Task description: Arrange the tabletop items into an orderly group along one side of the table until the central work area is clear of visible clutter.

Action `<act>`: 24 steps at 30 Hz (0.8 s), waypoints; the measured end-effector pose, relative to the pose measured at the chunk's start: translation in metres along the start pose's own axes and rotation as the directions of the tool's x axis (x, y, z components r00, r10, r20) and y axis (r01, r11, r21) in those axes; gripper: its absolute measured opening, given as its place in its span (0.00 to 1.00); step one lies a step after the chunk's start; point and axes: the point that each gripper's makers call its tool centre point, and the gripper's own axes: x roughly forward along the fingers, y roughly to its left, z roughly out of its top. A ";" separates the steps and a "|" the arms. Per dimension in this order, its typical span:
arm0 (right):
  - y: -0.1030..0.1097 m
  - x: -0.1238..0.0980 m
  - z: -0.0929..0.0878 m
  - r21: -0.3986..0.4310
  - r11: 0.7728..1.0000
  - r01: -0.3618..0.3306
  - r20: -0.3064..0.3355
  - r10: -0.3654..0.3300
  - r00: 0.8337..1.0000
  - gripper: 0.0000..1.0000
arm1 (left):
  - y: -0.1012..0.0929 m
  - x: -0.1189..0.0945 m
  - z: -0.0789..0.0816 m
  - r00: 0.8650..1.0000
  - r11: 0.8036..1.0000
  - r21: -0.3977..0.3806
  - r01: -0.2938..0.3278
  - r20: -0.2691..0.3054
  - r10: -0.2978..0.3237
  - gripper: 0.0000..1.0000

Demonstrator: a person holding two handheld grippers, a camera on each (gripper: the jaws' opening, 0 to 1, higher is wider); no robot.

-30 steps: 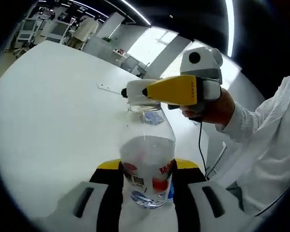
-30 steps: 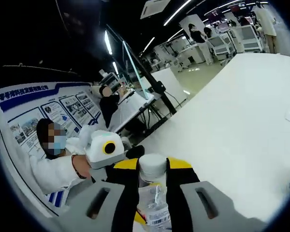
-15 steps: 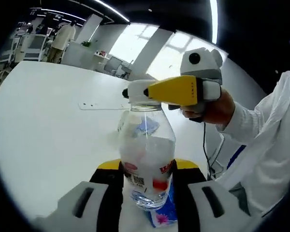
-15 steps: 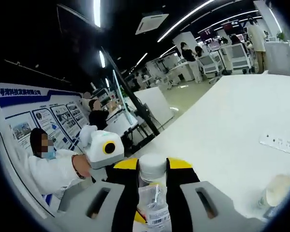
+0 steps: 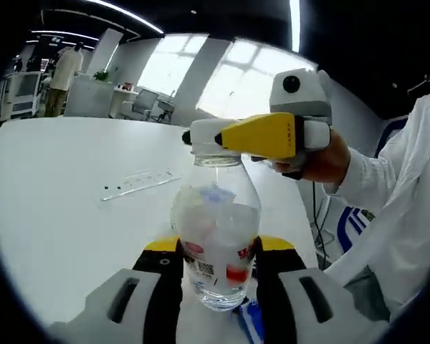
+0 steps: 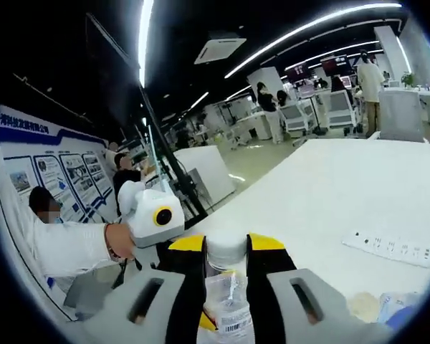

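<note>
white lab-coat sleeve (image 5: 387,193) w/ cuff — grippers: black jaws, yellow tips, grey-white housings.

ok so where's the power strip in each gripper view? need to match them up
Left gripper view: the white power strip lies flat on the white table, left of centre, beyond and left of the clear bottle.
Right gripper view: the power strip lies at the right edge, on the table right of the bottle.
Shared landmark: the bottle's white cap, clamped by the right hand-held gripper.

We see people standing (image 6: 370,79) by distant workstations (image 6: 335,107), wall posters (image 6: 54,175), bright windows (image 5: 229,79), and ceiling light strips (image 6: 308,29).
</note>
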 end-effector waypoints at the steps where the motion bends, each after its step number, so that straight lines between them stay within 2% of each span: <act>1: -0.003 -0.001 0.001 0.000 1.000 0.007 0.003 -0.007 1.000 0.18 | 0.002 0.003 0.002 1.000 1.000 0.005 0.003 0.001 -0.003 0.38; 7: -0.026 -0.007 0.006 -0.047 0.997 0.059 0.031 -0.057 0.998 0.18 | 0.017 0.023 0.012 0.999 0.996 0.086 0.029 -0.017 -0.028 0.38; 13: -0.045 -0.009 0.006 -0.088 0.990 0.106 0.055 -0.101 0.993 0.18 | 0.030 0.040 0.015 0.998 0.990 0.126 0.056 -0.025 -0.053 0.38; 20: -0.058 -0.010 0.006 -0.149 0.978 0.149 0.110 -0.134 0.985 0.18 | 0.045 0.053 0.019 0.997 0.974 0.215 0.077 -0.027 -0.073 0.38; 24: -0.062 -0.010 0.000 -0.203 0.964 0.173 0.138 -0.146 0.980 0.18 | 0.052 0.061 0.015 0.996 0.963 0.256 0.087 -0.041 -0.079 0.38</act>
